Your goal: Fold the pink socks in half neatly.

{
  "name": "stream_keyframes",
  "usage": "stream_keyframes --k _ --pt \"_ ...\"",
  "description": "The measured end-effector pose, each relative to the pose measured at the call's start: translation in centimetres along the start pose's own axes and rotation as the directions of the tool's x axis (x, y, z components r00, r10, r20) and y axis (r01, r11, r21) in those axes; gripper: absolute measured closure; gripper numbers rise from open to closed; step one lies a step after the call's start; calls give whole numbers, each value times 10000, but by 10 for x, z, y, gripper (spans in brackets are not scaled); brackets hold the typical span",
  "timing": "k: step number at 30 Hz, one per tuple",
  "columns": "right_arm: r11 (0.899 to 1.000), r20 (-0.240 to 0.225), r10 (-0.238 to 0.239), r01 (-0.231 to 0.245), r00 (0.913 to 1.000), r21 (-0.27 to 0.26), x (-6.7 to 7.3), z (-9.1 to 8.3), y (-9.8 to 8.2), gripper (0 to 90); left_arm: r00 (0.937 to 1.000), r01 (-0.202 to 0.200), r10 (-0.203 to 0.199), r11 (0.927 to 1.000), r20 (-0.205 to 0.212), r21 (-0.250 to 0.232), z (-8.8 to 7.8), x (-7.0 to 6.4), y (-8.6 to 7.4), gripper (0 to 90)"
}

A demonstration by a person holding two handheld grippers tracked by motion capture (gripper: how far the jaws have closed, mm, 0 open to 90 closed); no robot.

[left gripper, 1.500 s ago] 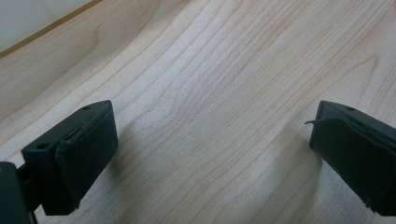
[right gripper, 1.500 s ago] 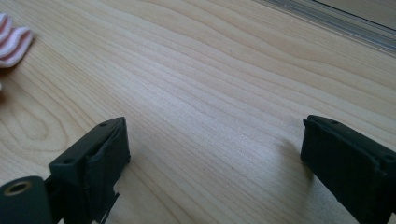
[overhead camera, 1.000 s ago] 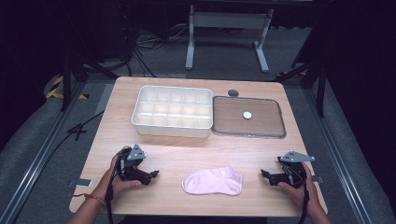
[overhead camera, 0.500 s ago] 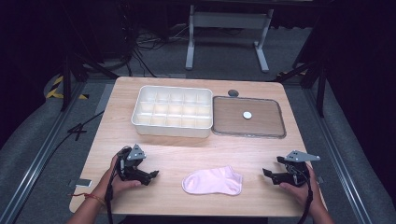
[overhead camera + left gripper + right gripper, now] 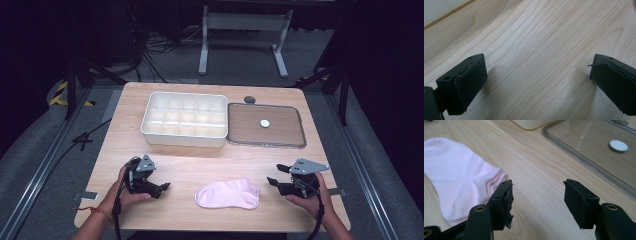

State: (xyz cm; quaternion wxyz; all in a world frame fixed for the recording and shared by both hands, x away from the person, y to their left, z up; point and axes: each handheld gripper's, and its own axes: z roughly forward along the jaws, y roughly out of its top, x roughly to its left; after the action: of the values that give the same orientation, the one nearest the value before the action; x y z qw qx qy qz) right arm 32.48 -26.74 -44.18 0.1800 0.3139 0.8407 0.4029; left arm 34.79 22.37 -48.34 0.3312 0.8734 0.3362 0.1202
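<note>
Near the front edge of the worktop (image 5: 200,167) we are holding the left gripper (image 5: 161,188) toward the front left corner with its jaws spread wide over bare wood, gripping nothing. Toward the front right corner our right gripper (image 5: 272,180) is pointing at the pink sock (image 5: 228,194), its jaws having just been closing, with only wood between them. The sock is lying flat between the grippers, touching neither, while the white divided tray (image 5: 184,120) and clear lid (image 5: 266,125) are sitting side by side toward the back edge.
</note>
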Motion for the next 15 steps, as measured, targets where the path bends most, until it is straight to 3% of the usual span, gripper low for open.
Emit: stream_keyframes --k 15 --pt "9960 -1147 -884 891 9895 15 38 36 33 499 10000 -10 10 10000 -4 0 0 0 0 15"
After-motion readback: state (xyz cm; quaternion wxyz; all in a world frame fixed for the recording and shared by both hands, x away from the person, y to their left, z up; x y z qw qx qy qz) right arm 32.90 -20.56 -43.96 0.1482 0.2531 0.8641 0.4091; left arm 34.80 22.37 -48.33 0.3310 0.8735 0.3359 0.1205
